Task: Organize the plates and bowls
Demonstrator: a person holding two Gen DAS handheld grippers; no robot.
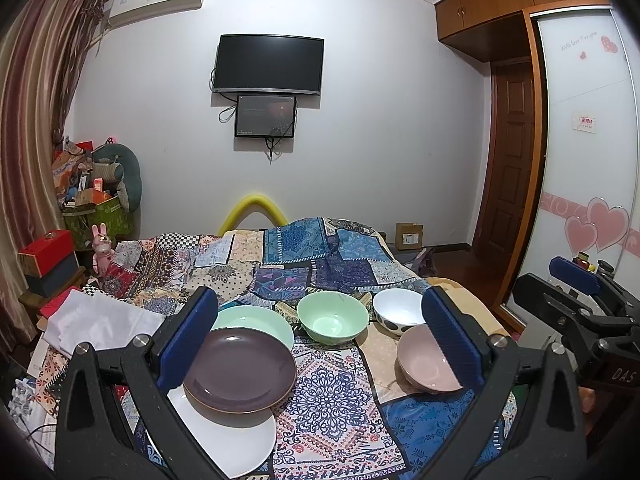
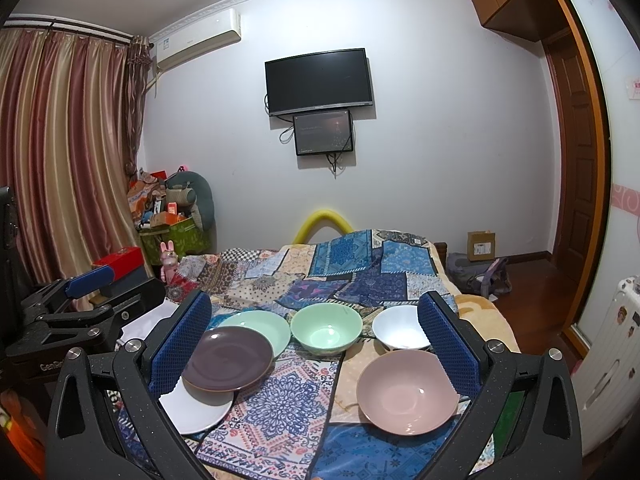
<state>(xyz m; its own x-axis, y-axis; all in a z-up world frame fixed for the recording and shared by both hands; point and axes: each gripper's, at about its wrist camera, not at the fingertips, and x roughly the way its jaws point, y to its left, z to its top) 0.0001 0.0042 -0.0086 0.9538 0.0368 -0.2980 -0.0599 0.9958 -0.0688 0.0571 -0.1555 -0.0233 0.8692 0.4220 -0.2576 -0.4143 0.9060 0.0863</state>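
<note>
On a patchwork cloth lie three overlapping plates: a purple plate (image 1: pixel 240 372) (image 2: pixel 228 358) resting on a white plate (image 1: pixel 228 440) (image 2: pixel 196 410) and a mint plate (image 1: pixel 256 322) (image 2: pixel 260 326). Behind sit a mint bowl (image 1: pixel 332 318) (image 2: pixel 326 330) and a white spotted bowl (image 1: pixel 398 314) (image 2: pixel 400 330). A pink bowl (image 1: pixel 426 360) (image 2: pixel 406 392) lies nearest on the right. My left gripper (image 1: pixel 318 344) hovers open above the dishes, holding nothing. My right gripper (image 2: pixel 314 350) is likewise open and empty, with the pink bowl by its right finger.
The cloth covers a bed (image 1: pixel 304 256) that runs back toward a white wall with a TV (image 1: pixel 268 64). Boxes and clutter (image 1: pixel 92 196) stand at the left by curtains. A wardrobe with a sliding door (image 1: pixel 584 160) and a wooden door (image 1: pixel 508 152) are on the right.
</note>
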